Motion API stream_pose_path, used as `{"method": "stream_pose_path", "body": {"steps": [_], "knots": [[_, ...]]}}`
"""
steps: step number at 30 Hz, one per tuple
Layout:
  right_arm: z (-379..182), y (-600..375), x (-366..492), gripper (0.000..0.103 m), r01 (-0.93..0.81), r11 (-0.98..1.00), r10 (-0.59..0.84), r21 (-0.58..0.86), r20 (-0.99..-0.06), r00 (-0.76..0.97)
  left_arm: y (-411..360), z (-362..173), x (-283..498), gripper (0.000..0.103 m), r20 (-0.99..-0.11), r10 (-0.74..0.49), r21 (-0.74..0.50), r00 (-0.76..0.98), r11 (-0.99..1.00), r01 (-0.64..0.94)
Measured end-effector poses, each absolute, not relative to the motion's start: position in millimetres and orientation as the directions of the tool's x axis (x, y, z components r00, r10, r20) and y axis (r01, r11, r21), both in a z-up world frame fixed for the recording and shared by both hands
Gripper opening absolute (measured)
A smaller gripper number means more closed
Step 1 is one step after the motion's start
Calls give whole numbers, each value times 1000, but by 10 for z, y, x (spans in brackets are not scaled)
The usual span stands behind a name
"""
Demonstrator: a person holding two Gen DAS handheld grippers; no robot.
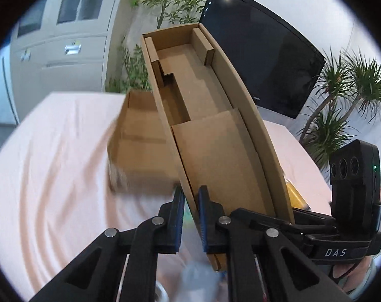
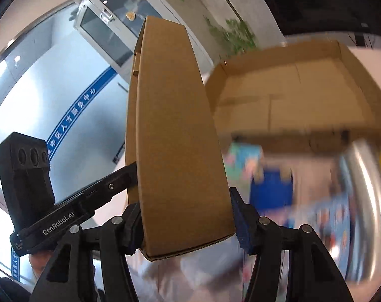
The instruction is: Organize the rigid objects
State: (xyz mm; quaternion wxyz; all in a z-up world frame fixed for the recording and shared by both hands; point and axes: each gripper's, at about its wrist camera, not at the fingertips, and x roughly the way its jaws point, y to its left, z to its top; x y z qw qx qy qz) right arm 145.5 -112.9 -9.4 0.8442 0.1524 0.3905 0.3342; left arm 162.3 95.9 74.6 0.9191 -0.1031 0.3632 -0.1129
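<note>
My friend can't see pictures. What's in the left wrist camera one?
The left hand-held gripper pinches one wall of a long, open cardboard box lifted above a table with a pink cloth. Another cardboard box sits behind, with a dark screen and leafy plants beyond.

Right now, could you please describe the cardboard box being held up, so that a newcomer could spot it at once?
Start at the table with the pink cloth. Above it, the left hand-held gripper pinches one side wall of a long, narrow cardboard box. Unlike the wider open box resting behind it, this one is lifted, tilted, and has folded inserts inside.
</note>
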Motion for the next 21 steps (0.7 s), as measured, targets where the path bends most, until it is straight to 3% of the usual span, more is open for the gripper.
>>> {"method": "stream_pose_path", "body": {"steps": [6,12,15,17,18,21], "knots": [[-138,-759,2574,54,-366,677,736,639,-578,352,1299,659,2727,5,-739,-228,-201,634,973,115],[-524,-388,3516,64,-258,724,690,640,-678,253,1571,130,3402,5,-846,-125,-128,518,991,31],[-698,-362,3821,72,-220,729,684,648,-700,206,1656,52,3410,6,-840,-158,-169,519,985,27],[-704,-307,3900,62,-253,733,679,632,-706,204,1596,55,3387,6,-839,-144,-149,524,988,34],[-675,-259,3945,49,-281,730,680,623,-703,208,1569,54,3356,5,-821,-158,-140,549,987,74],[-579,-163,4105,35,-305,755,651,581,-721,237,1614,61,3414,7,-801,-138,-128,582,990,59]]}}
